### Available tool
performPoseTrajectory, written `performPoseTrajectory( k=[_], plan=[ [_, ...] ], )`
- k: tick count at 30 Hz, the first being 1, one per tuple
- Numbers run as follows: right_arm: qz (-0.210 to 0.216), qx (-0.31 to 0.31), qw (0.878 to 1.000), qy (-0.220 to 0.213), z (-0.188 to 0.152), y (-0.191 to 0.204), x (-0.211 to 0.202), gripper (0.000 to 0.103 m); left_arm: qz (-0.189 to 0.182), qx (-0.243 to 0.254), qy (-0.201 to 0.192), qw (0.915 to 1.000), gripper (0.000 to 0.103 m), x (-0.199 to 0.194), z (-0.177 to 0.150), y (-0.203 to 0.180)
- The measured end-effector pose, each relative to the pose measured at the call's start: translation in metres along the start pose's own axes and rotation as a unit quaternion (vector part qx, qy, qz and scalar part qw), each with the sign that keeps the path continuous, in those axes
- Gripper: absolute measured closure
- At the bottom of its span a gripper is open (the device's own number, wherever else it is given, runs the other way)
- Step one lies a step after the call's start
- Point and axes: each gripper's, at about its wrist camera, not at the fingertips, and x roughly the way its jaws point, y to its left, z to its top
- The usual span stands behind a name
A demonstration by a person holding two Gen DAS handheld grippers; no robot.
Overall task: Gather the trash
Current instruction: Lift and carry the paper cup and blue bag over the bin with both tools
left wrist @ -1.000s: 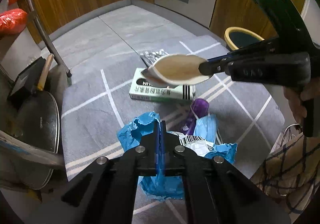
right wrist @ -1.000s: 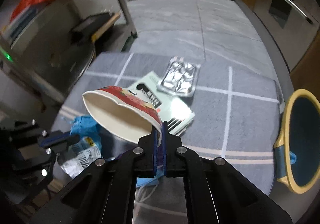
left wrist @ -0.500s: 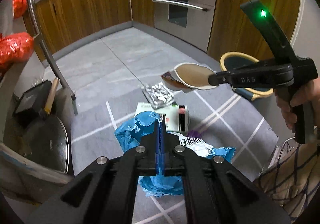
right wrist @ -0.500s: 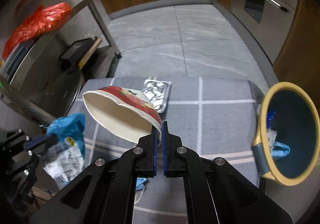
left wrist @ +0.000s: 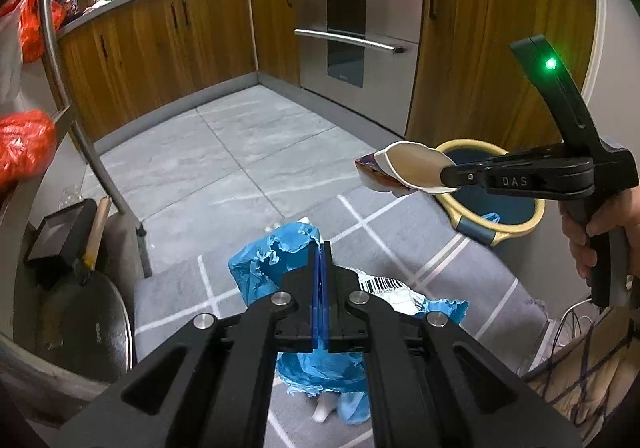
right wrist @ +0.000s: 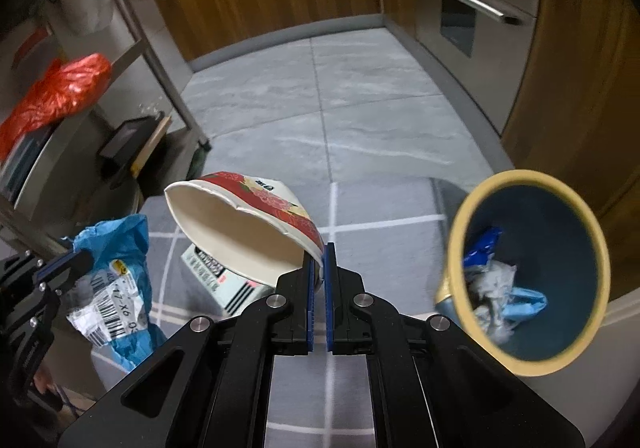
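Right gripper point(right wrist: 318, 268) clamps only the rim of the crushed paper bowl point(right wrist: 240, 232); it may slip short of the bin point(right wrist: 532, 280). Left gripper point(left wrist: 322, 268) pinches the blue wrapper point(left wrist: 276, 268), apparently thinly.

The floor point(right wrist: 360, 88) is made of big grey tiles. A grey rug point(right wrist: 384, 204) with white lines lies on it. A flat white box point(right wrist: 224, 280) lies on the rug. A blue bin with a yellow rim point(right wrist: 592, 236) stands at the rug's edge, by the wooden cupboards.
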Motion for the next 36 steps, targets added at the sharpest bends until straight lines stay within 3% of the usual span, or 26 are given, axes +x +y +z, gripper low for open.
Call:
performPoseTrajectory(
  k=[6, 25, 36],
  plan=[
    [-0.009, 0.016, 1.000, -0.016, 0.003, -0.028, -0.014, 0.098, -0.008, 0.012, -0.019, 0.9997, 0.103, 0.007, 0.019, -0.024],
    [-0.046, 0.053, 0.996, -0.047, 0.007, -0.104, -0.044, 0.098, -0.058, 0.044, -0.023, 0.9971, 0.103, 0.046, 0.052, -0.101],
    [-0.077, 0.068, 0.992, -0.067, 0.009, -0.135, -0.060, 0.098, -0.081, 0.047, -0.040, 0.9948, 0.103, 0.046, 0.064, -0.124]
  ],
)
